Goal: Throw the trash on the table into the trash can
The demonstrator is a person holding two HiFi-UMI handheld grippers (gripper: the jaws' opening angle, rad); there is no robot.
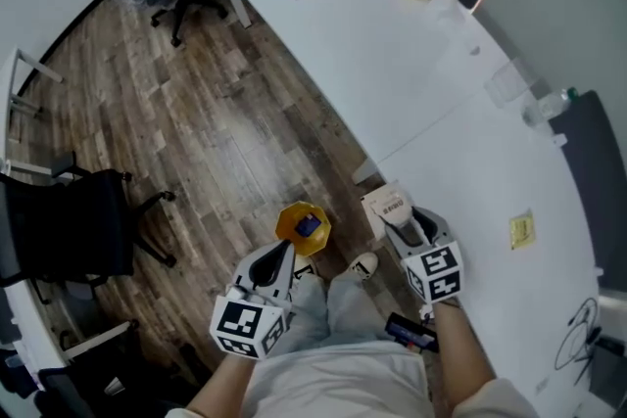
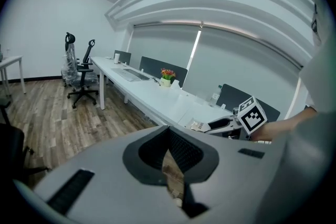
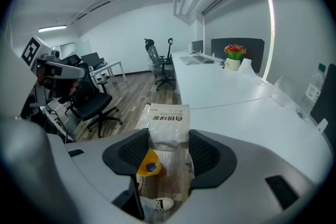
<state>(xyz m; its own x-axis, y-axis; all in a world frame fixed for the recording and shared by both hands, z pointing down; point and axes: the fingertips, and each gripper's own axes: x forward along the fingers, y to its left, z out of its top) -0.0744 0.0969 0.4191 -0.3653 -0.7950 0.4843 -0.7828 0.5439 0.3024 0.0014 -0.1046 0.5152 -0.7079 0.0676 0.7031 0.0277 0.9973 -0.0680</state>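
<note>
My right tool clamps the white packet at the table edge; my left tool, jaws together, hangs over open floor beside the trash can.

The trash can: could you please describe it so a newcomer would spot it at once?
Beside the long white desk, on the wooden floor by the person's shoe, stands the trash can. It is the only orange container, with something blue inside.

Left tool closed, right tool clamped.
</note>
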